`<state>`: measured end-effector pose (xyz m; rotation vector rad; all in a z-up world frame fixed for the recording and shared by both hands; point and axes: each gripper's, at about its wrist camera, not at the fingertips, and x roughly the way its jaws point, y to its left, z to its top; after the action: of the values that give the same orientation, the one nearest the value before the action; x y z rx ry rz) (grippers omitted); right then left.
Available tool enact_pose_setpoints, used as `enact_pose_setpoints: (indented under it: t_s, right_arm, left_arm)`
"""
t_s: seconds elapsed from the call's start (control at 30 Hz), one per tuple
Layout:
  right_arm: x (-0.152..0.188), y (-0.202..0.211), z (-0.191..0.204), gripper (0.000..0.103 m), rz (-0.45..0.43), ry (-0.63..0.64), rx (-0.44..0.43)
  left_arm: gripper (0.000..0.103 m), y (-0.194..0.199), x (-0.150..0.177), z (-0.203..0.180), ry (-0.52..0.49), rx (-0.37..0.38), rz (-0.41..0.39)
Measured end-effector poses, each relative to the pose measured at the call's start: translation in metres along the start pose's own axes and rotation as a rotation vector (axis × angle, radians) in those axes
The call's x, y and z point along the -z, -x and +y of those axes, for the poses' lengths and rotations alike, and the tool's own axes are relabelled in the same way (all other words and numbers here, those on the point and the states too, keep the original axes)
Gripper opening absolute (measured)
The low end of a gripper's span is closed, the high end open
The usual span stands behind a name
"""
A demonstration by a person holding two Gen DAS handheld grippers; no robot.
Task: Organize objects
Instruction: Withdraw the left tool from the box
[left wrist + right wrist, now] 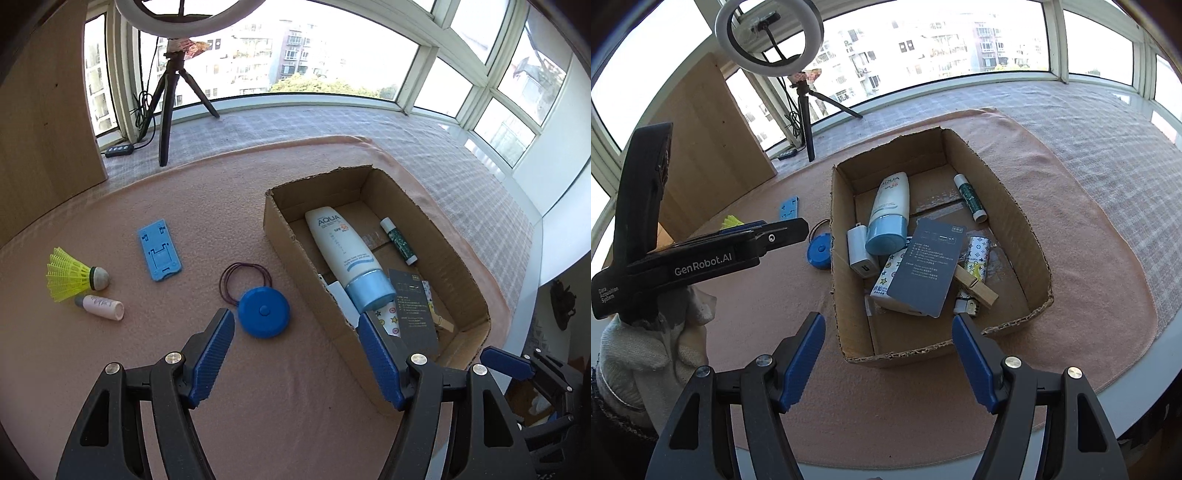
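Just ahead of the left gripper (295, 326), blue round case (263, 312), fingers apart, nothing between.

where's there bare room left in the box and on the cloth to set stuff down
In the cardboard box, the far end beyond the sunscreen tube and glue stick is bare, as is the near strip by the front wall. The middle is crowded around the grey card. On the pink cloth, the stretch between phone stand and box is free.
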<state>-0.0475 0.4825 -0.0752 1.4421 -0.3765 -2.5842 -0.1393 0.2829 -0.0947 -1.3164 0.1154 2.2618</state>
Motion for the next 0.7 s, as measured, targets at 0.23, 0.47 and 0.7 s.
enact_pose_setpoints:
  t_s: [0.23, 0.47, 0.7]
  right_arm:
    - [-0.003, -0.008, 0.039, 0.068, 0.010, 0.088, -0.017]
    - [-0.012, -0.011, 0.086, 0.068, -0.007, 0.175, -0.033]
    - [-0.019, -0.019, 0.130, 0.068, -0.015, 0.241, -0.052]
  left_arm:
    - [0.073, 0.030, 0.020, 0.050, 0.060, -0.110, -0.043]
    - [0.073, 0.069, 0.035, 0.079, 0.084, -0.201, -0.105]
    - [0.073, 0.098, 0.048, 0.104, 0.117, -0.244, -0.134]
